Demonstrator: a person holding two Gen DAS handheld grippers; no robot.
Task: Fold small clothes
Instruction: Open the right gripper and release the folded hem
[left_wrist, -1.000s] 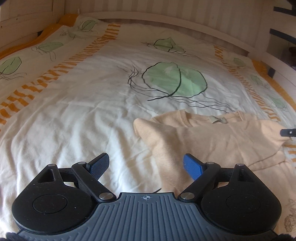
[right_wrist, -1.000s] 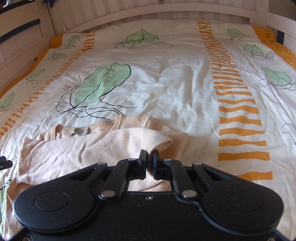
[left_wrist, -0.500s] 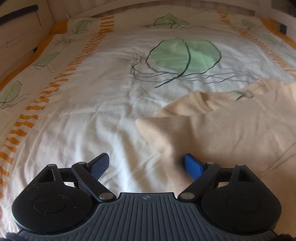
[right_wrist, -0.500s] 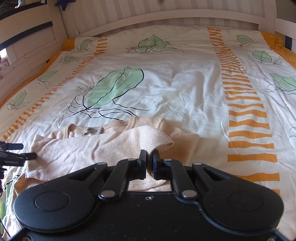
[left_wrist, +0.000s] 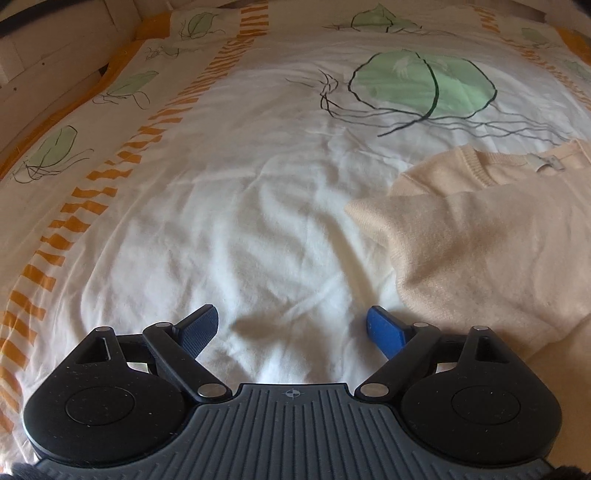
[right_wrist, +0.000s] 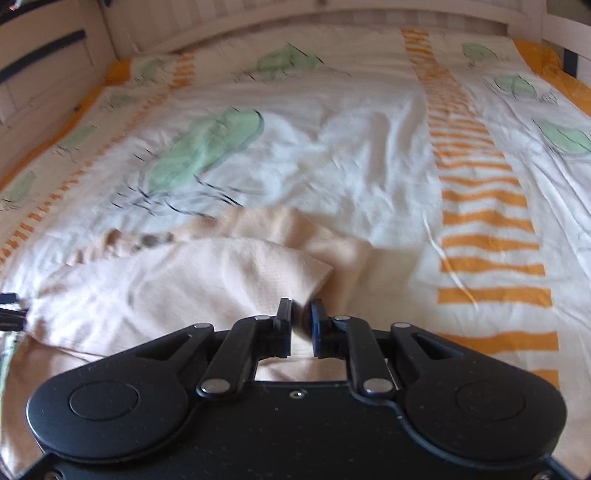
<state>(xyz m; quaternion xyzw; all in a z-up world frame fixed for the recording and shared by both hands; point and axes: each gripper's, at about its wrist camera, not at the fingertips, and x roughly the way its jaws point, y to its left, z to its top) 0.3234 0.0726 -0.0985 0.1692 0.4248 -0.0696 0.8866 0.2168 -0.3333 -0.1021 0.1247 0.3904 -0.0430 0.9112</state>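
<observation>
- Bedspread (left_wrist: 258, 229) filled the left wrist view from nine o'clock to the centre, white with orange bars and green leaf prints, creased but bare of clothing there.
- Left gripper (left_wrist: 291, 325) hung low over that bare cloth with its jaws spread wide and nothing between them; the blue pads touched no garment.
- Sweater (left_wrist: 480, 251), pale peach knit, lay at three o'clock in the left wrist view, its folded edge just beside the right-hand blue pad, its ribbed neckline toward two o'clock.
- Neck tag (left_wrist: 546, 162) showed as a small pale strip inside the collar; whatever was printed on it was too small to read, and no brand or writing could be made out anywhere else.
- Right gripper (right_wrist: 301, 321) had just been easing its jaws apart, the folded sleeve (right_wrist: 229, 273) lying between the pads with a narrow gap showing, so the grip looked let go.
- My read: the sleeve fold was being laid down. Doing it well meant letting the cuff drop flat across the body, drawing straight back without snagging the knit, then sending the wide left jaws to the free edge at three o'clock for the matching fold.
</observation>
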